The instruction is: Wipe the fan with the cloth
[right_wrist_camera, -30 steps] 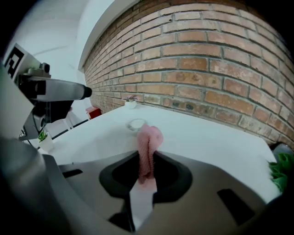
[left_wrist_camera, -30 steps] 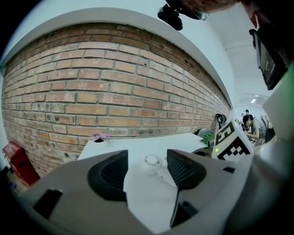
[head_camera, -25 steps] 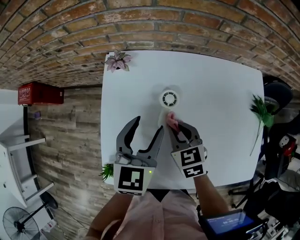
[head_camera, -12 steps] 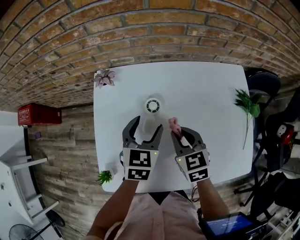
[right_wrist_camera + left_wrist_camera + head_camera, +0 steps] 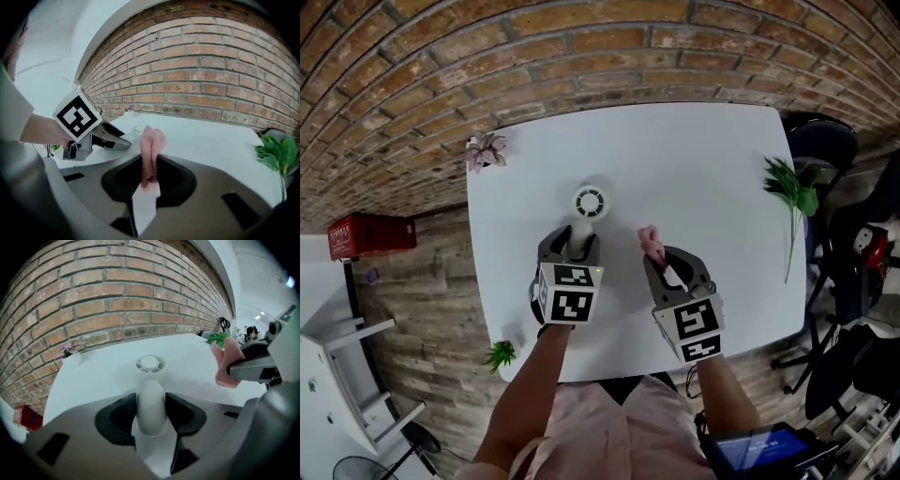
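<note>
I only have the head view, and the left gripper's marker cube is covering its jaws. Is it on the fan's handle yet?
Observer: Yes. In the left gripper view the left gripper has just been closing its jaws, and both pads now sit against the white handle of the fan.
Operator: And the cloth, is it properly pinched? From above I only see a pink tip.
Observer: The right gripper view shows the right gripper shut on the pink cloth, which is a folded wad standing out past the jaw tips.
</note>
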Motion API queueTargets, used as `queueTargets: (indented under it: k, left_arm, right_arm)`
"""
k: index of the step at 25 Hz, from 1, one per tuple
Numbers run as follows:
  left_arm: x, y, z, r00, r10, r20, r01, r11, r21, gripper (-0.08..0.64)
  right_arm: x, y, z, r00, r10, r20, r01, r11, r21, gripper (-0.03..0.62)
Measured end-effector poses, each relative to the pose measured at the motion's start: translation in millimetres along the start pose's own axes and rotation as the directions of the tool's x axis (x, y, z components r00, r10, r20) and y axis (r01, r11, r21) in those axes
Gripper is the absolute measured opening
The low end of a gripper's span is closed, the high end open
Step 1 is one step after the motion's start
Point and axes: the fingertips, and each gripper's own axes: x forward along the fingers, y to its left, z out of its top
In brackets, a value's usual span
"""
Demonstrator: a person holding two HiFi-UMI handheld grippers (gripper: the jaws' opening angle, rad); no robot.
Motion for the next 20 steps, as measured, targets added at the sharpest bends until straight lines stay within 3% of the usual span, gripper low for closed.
queueTargets:
  k: [4, 8, 15, 20]
  left_arm:
    - [3, -6, -3, 0.998, -0.053, -0.039, 0.055, 0.998, 0.041, 0.196]
    - [-1, -22, -9, 0.990, -0.118, -0.081, 0.125, 0.989, 0.085, 0.195]
    - [-9, -55, -18, 0.969, -0.212, -0.131, 0.231, 0.961, 0.150, 0.196]
    - [-14, -66, -25, 0.963, -0.219, -0.155, 0.248, 0.947, 0.202, 0.195]
  right_arm:
    - [2, 1, -3, 1.000, 0.014, -0.009, -0.014, 1.000, -0.006, 0.067]
    - [6, 16, -13, 0.995, 0.091, -0.048, -0.092, 0.996, -0.021, 0.066]
    - [15, 55, -34, 0.946, 0.288, -0.151, -0.294, 0.956, -0.019, 0.061]
    - [26, 58, -41, 0.935, 0.306, -0.180, -0.309, 0.951, 0.012, 0.060]
